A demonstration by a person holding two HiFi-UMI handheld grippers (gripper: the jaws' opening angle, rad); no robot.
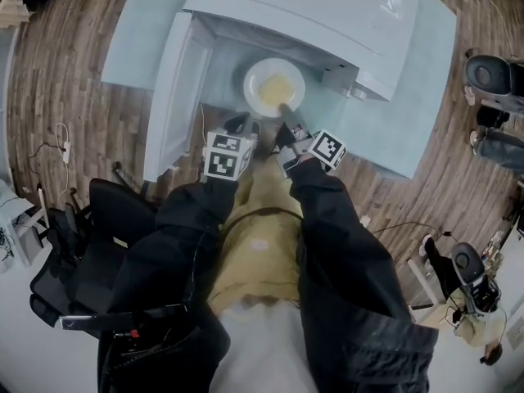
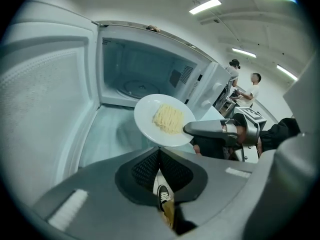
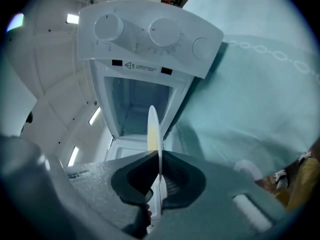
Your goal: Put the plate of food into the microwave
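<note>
Right gripper pinches the near rim of the plate of noodles, held level just outside the open microwave, cavity straight ahead; left gripper pressed together, empty, just beside.

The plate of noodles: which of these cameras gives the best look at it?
The left gripper view: it sees the plate face-on, noodles heaped in the middle, right tongs pinching its rim. The head view shows it small from above; the right gripper view only edge-on, a thin white sliver.
</note>
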